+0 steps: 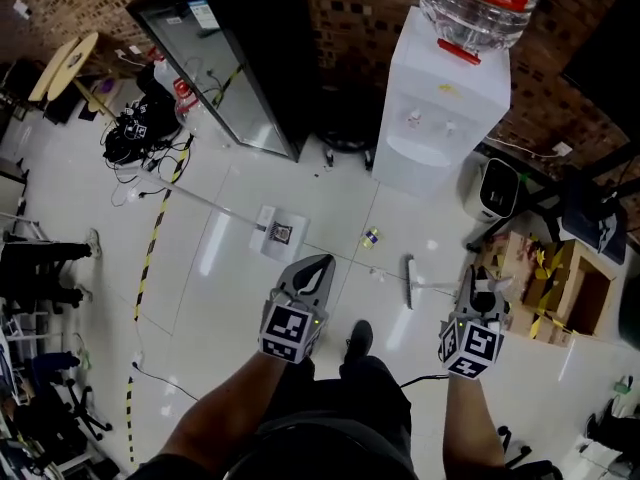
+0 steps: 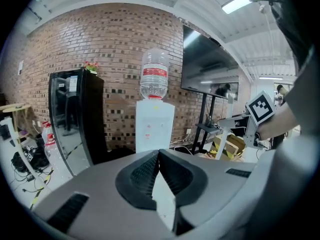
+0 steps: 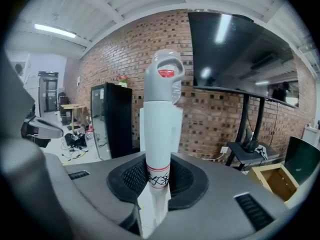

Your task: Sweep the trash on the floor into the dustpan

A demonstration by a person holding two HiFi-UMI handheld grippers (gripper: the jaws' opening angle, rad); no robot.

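In the head view a white dustpan (image 1: 278, 233) lies flat on the pale floor, its thin long handle (image 1: 205, 204) running up-left. A small piece of trash (image 1: 371, 236) and tiny bits (image 1: 378, 274) lie to its right. My left gripper (image 1: 321, 261) hangs just below the dustpan, shut with nothing between its pads (image 2: 145, 171). My right gripper (image 1: 476, 286) is shut on the white broom handle (image 3: 159, 134), which has a grey cap. The broom's head (image 1: 410, 281) rests on the floor to the left of that gripper.
A white water dispenser (image 1: 440, 98) and a black glass-door cabinet (image 1: 230, 58) stand along the brick wall. Cardboard boxes (image 1: 570, 278) sit at the right, cables (image 1: 140, 138) at the upper left. Yellow-black tape (image 1: 150, 248) crosses the floor. The person's shoe (image 1: 358, 340) is between the grippers.
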